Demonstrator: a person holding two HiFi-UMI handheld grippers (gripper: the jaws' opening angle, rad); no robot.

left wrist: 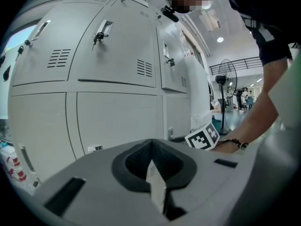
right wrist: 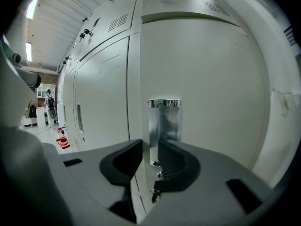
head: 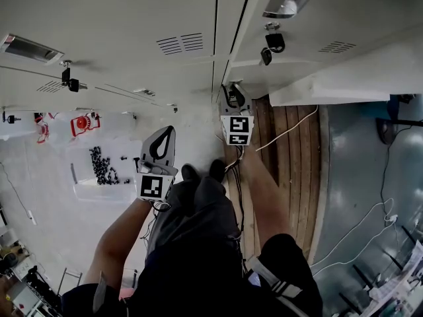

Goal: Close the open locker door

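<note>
The grey locker door [right wrist: 207,79] fills the right gripper view, with a chrome handle [right wrist: 164,119] near its left edge and a key [right wrist: 153,194] hanging below it. My right gripper [right wrist: 150,149] is closed on that door edge beside the handle, one pad on each side. In the head view the right gripper [head: 232,99] sits low against the locker front [head: 198,18]. My left gripper [head: 160,144] is held back from the lockers, shut and empty. In its own view the left gripper [left wrist: 151,160] faces closed locker doors [left wrist: 113,55].
A wooden strip of floor [head: 291,150] runs along the locker base, with white cables [head: 284,132] across it. A white slab [head: 344,81] juts out at the right. Small dark parts [head: 102,167] and red items [head: 82,123] lie on the pale floor at the left. A fan [left wrist: 222,98] stands far off.
</note>
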